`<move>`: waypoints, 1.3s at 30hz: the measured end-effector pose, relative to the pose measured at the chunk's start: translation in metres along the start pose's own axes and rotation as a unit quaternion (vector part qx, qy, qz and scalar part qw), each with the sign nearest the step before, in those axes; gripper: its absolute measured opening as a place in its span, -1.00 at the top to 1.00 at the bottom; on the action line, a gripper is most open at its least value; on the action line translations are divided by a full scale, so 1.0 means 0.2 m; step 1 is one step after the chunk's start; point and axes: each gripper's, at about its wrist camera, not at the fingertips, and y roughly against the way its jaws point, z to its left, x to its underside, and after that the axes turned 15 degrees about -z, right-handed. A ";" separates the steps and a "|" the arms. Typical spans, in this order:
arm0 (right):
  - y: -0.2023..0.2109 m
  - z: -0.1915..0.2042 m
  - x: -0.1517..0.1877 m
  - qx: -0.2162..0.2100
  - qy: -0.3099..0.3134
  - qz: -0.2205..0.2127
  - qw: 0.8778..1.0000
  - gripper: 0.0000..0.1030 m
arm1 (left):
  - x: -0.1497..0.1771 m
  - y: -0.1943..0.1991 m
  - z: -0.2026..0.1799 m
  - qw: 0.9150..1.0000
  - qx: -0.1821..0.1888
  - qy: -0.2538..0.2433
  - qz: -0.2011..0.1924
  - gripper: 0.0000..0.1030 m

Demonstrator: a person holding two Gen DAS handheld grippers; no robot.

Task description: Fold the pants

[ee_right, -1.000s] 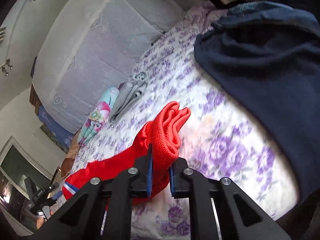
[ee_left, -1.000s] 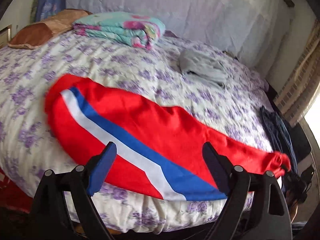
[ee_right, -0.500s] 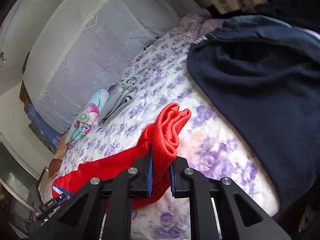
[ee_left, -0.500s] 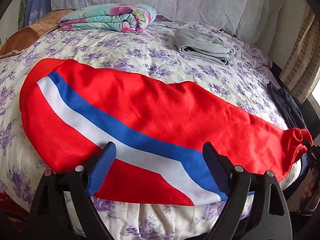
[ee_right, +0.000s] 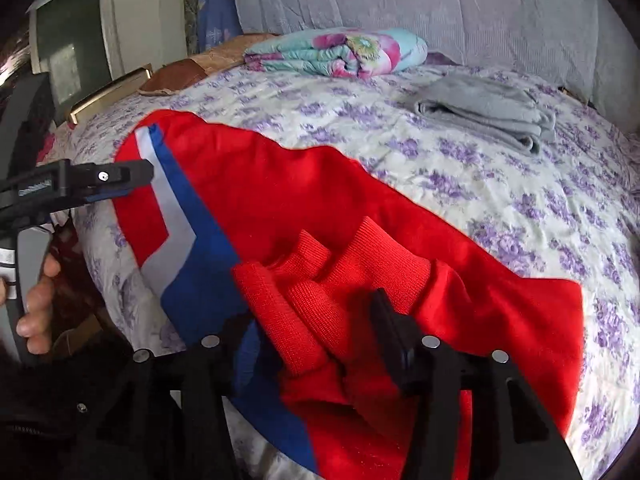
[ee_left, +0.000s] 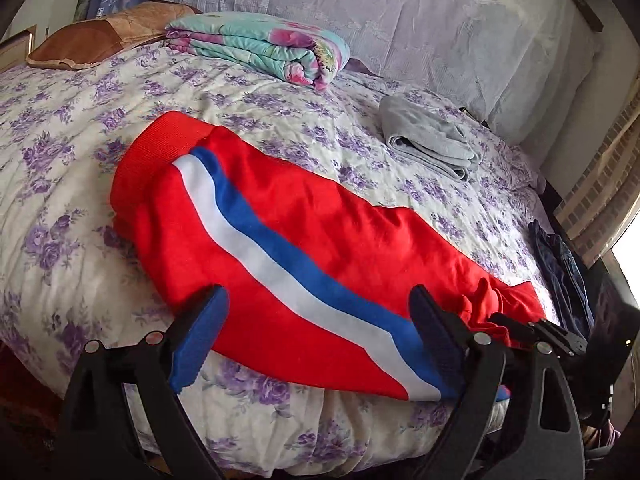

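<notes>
We have the red fleece pants with the blue-and-white side stripe on the flowered bed, ribbed cuffs folded over the legs. Right gripper — fingers just opening, cuffs loose between; left gripper spread, empty. Next, we judge — fold again.

Bedspread left — free room

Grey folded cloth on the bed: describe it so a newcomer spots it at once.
On the bed with the purple-flowered cover, look past the red pants toward the pale headboard. The grey folded cloth lies right of the folded floral blanket, apart from it. It is the only plain, unpatterned grey piece there.
</notes>
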 end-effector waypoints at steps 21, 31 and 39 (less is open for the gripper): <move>0.02 -0.07 -0.02 -0.014 0.089 0.078 0.993 0.80 | 0.04 0.00 -0.04 0.999 0.027 0.008 0.020 -0.79; 0.10 -0.07 -0.10 -0.026 0.110 0.051 0.992 0.21 | 0.04 -0.02 -0.05 0.999 0.028 0.010 0.022 -0.79; -0.17 -0.03 -0.01 -0.002 0.132 0.123 0.983 0.28 | 0.05 -0.01 -0.05 0.999 0.027 0.012 0.023 -0.79</move>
